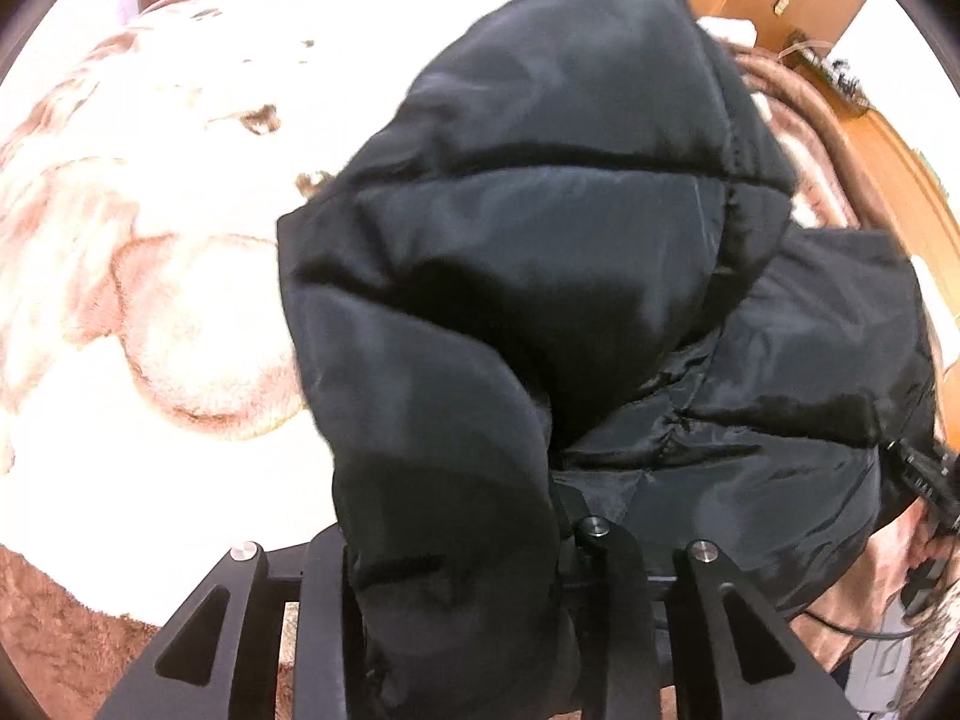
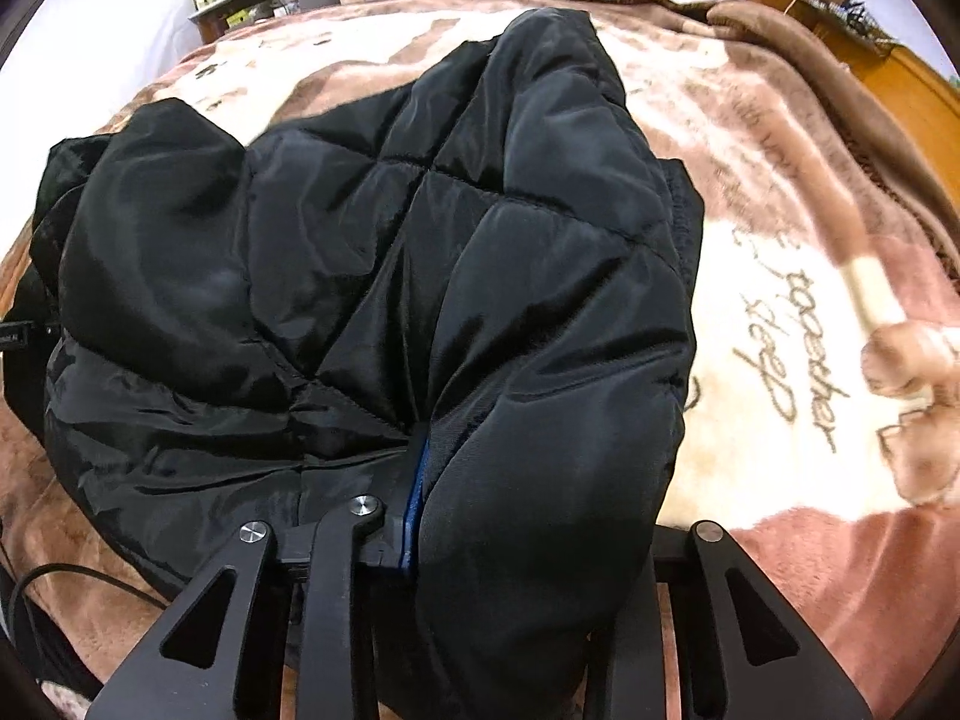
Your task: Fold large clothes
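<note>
A brown-and-cream blanket point(image 2: 780, 276) is covering the bed ahead of both grippers. The black puffer jacket point(image 2: 372, 276) is bulging up in front, blocking most of each view. The left gripper point(image 1: 456, 612) and right gripper point(image 2: 480, 588) are both clamping jacket folds, pointing forward over the bed.

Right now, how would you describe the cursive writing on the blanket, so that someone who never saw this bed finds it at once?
Start from the pink and cream blanket covering the bed. The black padded jacket lies on it; look just to the right of the jacket, on a cream patch. There the cursive writing runs in brown, the only lettering legible there, beside a drawn paw.
</note>
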`<state>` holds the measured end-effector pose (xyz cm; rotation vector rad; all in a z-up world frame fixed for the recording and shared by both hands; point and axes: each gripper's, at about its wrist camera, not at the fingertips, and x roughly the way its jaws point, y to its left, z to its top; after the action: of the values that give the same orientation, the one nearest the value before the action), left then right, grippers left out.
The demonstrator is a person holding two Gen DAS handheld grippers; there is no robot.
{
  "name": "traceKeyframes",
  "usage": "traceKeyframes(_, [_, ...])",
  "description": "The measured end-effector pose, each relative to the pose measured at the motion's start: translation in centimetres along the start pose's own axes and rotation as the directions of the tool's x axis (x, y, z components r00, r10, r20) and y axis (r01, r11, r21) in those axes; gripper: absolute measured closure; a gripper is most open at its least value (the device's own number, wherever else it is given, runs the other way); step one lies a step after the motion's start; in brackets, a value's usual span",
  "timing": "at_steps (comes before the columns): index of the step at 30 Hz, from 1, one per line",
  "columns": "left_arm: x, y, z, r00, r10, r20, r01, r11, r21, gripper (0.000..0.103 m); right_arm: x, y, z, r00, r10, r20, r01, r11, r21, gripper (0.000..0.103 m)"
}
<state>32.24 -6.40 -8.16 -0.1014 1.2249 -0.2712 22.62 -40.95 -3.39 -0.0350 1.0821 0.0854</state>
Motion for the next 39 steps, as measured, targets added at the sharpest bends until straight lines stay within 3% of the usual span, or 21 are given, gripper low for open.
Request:
traceKeyframes(8, [-4.3,-0.7,-1.1,0.996,-0.043,0.078,0.043,0.999,0.0,0.074,-4.1,1.9,-0.9,0.995,-0.023,0.094,0.022,1.0,0.01,0.078])
traceKeyframes(19, [-7.1,0.7,-5.2,0.985,-0.037,0.168,0.042,0.999,-0.023,0.075,-8.0,5.0,-1.4,0.983,0.0,0.184,0.002,1.0,-0.01,0.08])
traceKeyframes(21, [-8.1,4.1,-4.0,0.982,-0.033,0.185,0.039,0.999,-0.032,0.075,-8.4,5.8,-0.8,0.979,0.011,0.202,-0.009,1.0,-0.009,0.08])
traceKeyframes(30, [-11.8,10.4,-2.9,0.968,0.009,0.251,0.018,0.994,-0.105,0.075,-8.0,10.9,1.8,0.966,0.07,0.25,-0.064,0.997,-0.032,0.08])
traceKeyframes(39, [-13.2,17.0,-2.0,0.965,0.084,0.249,-0.039,0.983,-0.18,0.075,-5.6,15.7,3.5,0.956,0.142,0.256,-0.127,0.989,-0.077,0.08])
